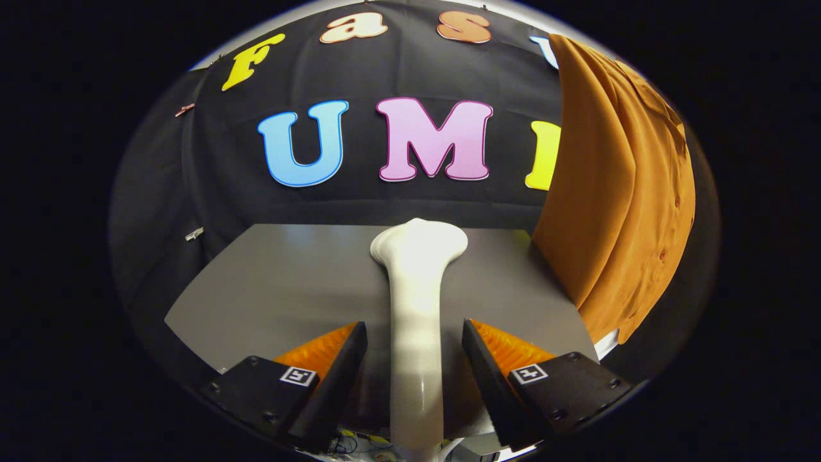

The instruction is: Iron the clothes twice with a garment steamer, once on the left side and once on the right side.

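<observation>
The gripper [415,346] has its fingers spread either side of the steamer [417,308], apparently not pressing; pickup step, I judge; next, close, then swing toward the shirt [616,192] at two o'clock.

1. A black cloth wall [211,192] closes the back of the booth, hanging in soft vertical folds.
2. Small metal clips [194,233] pin the cloth along one side.
3. A flat, matte grey counter [282,289] stands against the wall, its surface evenly lit with a pale sheen near the far edge.
</observation>
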